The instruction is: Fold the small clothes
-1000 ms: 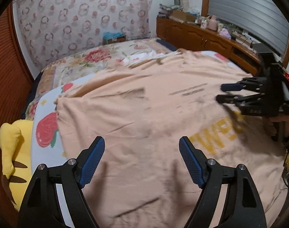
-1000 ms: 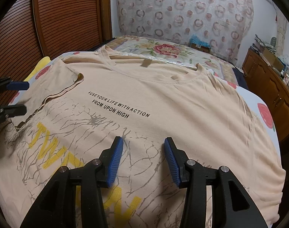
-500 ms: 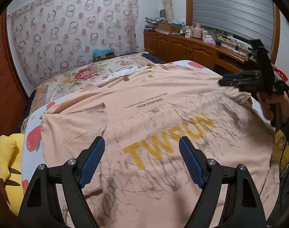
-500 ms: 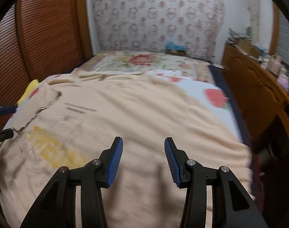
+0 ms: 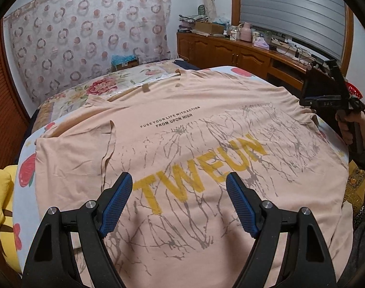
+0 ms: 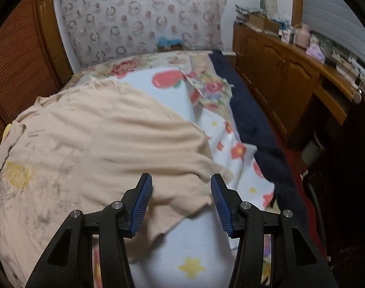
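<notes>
A peach T-shirt (image 5: pixel 194 124) with yellow "TWEUN" lettering lies spread face up on the bed. My left gripper (image 5: pixel 179 180) hovers open over the lower part of the print, with nothing between its pads. In the left wrist view my right gripper (image 5: pixel 305 103) is at the shirt's right edge, held by a hand (image 5: pixel 348 124). In the right wrist view my right gripper (image 6: pixel 181 180) hangs over the shirt's right sleeve (image 6: pixel 182 206). Its jaws are opening, and the sleeve lies below them, untouched by the pads.
A flowered sheet (image 6: pixel 201 252) covers the bed and a dark blue blanket (image 6: pixel 254 124) hangs down its right side. A wooden cabinet (image 5: pixel 242 55) with clutter stands on the right, slatted wooden doors (image 6: pixel 14 60) on the left. A yellow plush toy (image 5: pixel 0 192) lies by the shirt's left edge.
My right gripper has swung right from the shirt's chest to its right sleeve, and its jaws have widened. My left gripper has shifted to over the yellow lettering.
</notes>
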A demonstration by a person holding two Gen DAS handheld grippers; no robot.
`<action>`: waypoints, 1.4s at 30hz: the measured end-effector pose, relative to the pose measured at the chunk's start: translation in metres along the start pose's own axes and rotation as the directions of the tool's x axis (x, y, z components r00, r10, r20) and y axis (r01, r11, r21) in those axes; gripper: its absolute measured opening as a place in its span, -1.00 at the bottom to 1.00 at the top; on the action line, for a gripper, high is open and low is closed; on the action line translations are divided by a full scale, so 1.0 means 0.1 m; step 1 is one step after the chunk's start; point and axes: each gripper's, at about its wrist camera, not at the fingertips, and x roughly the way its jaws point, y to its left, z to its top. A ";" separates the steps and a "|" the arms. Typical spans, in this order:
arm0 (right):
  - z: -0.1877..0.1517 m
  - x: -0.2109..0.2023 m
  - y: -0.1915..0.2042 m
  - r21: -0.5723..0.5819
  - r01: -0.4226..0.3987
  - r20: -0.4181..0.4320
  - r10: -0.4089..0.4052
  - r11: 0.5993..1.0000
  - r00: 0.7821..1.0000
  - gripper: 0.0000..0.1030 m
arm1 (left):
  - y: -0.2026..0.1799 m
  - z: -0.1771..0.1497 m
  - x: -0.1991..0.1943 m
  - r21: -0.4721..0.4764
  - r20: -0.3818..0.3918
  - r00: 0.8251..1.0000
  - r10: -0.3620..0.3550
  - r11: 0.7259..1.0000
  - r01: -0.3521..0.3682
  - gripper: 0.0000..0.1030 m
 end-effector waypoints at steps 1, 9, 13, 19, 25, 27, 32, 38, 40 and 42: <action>-0.01 0.02 -0.02 0.006 0.000 -0.009 0.000 1.000 1.000 0.02 | -0.01 0.00 0.00 0.001 0.001 1.000 -0.002 1.000 0.002 0.57; 0.10 0.11 -0.03 0.042 -0.057 -0.030 0.058 0.997 0.998 -0.02 | -0.12 -0.01 0.02 0.002 -0.003 1.000 -0.026 1.000 0.026 0.57; 0.08 0.08 0.01 0.013 -0.052 -0.016 0.052 0.999 0.999 -0.41 | -0.11 -0.03 0.05 -0.011 -0.009 1.000 -0.030 0.999 0.030 0.57; 0.02 0.00 0.08 -0.056 0.010 0.013 -0.009 0.998 1.000 -0.87 | -0.03 -0.06 0.14 -0.052 -0.041 0.998 -0.054 0.997 0.052 0.57; 0.06 -0.19 0.19 -0.082 0.028 0.114 -0.019 0.996 0.993 -0.90 | 0.00 -0.10 0.28 -0.064 -0.086 0.995 -0.047 0.997 0.042 0.57; 0.10 -0.27 0.26 -0.092 0.024 0.153 -0.010 0.996 0.988 -0.90 | 0.01 -0.10 0.30 -0.072 -0.095 0.994 -0.050 0.996 0.043 0.57; 0.16 -0.38 0.50 -0.130 -0.042 0.197 0.067 0.991 0.978 -0.90 | 0.02 -0.11 0.33 -0.070 -0.116 0.993 -0.038 0.997 0.030 0.57; 0.13 -0.36 1.03 -0.230 -0.151 0.178 0.195 0.961 0.965 -0.90 | -0.06 -0.11 0.36 -0.027 -0.134 0.991 0.002 1.000 -0.005 0.64; 0.08 -0.31 1.21 -0.259 -0.193 0.149 0.236 0.947 0.960 -0.90 | -0.04 -0.11 0.36 -0.031 -0.134 0.991 -0.002 1.000 -0.002 0.64; 0.01 -0.21 1.36 -0.284 -0.226 0.111 0.266 0.932 0.958 -0.89 | -0.03 -0.11 0.35 -0.029 -0.134 0.991 0.000 1.000 -0.003 0.65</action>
